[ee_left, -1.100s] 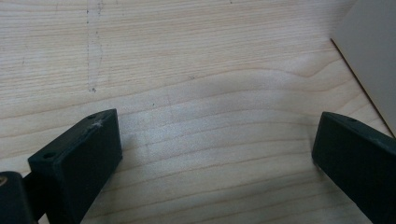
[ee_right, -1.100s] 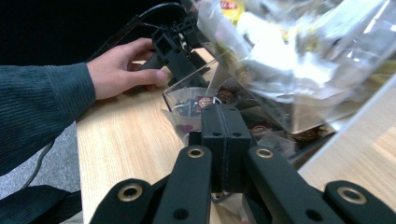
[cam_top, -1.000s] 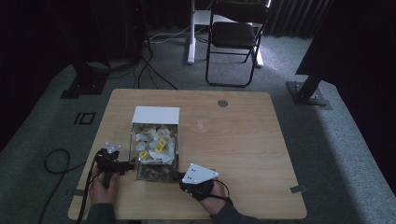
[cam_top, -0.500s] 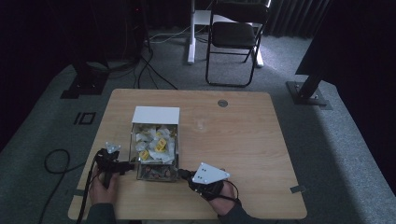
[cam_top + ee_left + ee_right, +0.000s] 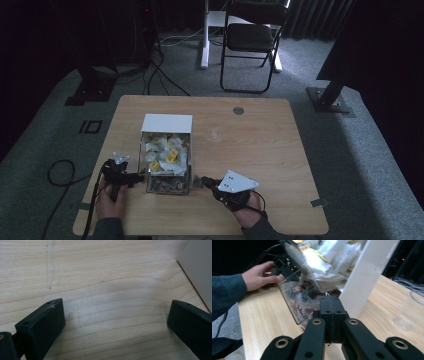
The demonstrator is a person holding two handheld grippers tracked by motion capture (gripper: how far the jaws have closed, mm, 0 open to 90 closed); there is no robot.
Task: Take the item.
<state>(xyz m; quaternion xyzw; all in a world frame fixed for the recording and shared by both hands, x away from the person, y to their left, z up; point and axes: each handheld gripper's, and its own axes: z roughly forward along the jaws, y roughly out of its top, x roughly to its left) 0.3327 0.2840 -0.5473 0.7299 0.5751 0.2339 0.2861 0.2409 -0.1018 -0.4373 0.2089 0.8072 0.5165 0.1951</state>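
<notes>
A clear box [image 5: 167,186] with a white back wall [image 5: 166,123] stands on the wooden table, full of small packets [image 5: 165,152], white and yellow on top and dark ones at the bottom. My left gripper [image 5: 136,179] lies at the box's left side, jaws wide open over bare wood [image 5: 115,320], with the white wall [image 5: 200,272] at the right edge of its view. My right gripper [image 5: 202,181] sits just right of the box's front corner. Its jaws [image 5: 331,302] are pressed together and point at the clear wall [image 5: 292,297], with nothing seen between them.
A clear plastic cup [image 5: 216,134] stands on the table right of the box and also appears as a clear plastic cup [image 5: 409,312] in the right gripper view. A person's hand [image 5: 259,276] holds the other gripper beyond the box. A folding chair [image 5: 252,37] and cables lie behind the table.
My right gripper has slid to the right along the table's front, a little away from the box. The left gripper and the box have stayed put.
</notes>
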